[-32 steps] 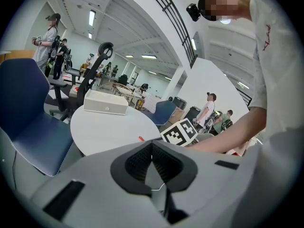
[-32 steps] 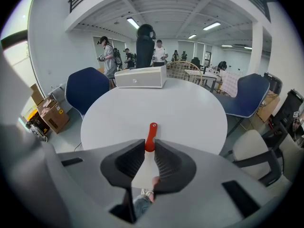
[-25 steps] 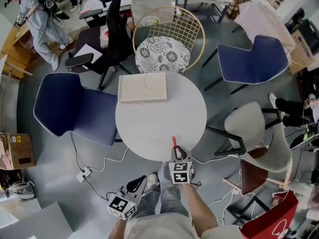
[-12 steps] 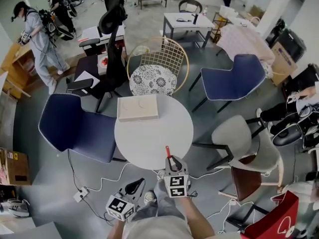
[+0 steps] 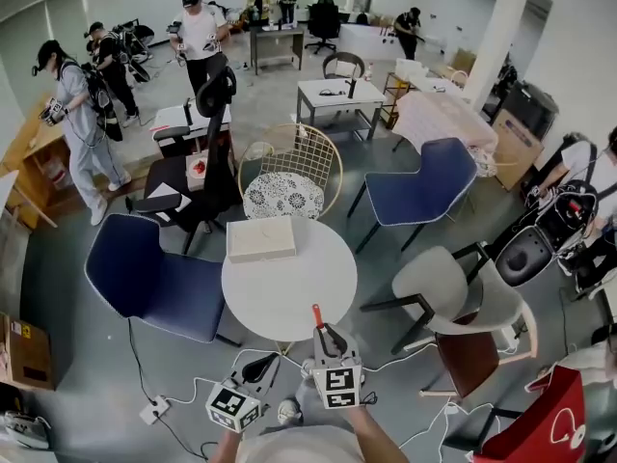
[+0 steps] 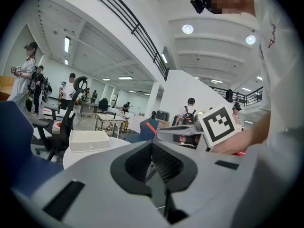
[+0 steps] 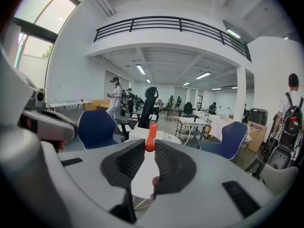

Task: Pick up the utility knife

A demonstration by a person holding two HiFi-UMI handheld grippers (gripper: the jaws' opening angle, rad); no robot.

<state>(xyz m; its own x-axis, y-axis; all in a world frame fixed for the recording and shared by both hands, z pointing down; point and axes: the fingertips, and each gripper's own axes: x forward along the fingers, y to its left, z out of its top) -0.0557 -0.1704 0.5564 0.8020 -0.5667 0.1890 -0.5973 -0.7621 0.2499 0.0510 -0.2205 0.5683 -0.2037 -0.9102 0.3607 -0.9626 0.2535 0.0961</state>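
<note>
We clamp the orange utility knife (image 7: 151, 136) in our right gripper (image 7: 149, 146), tabletop (image 5: 289, 287) below it; our left gripper (image 6: 152, 148), alongside, is clenched empty.

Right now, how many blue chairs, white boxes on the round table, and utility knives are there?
blue chairs: 2
white box: 1
utility knife: 1
Total: 4

The right tongs (image 7: 149, 146) hide most of the utility knife (image 7: 151, 132).
</note>
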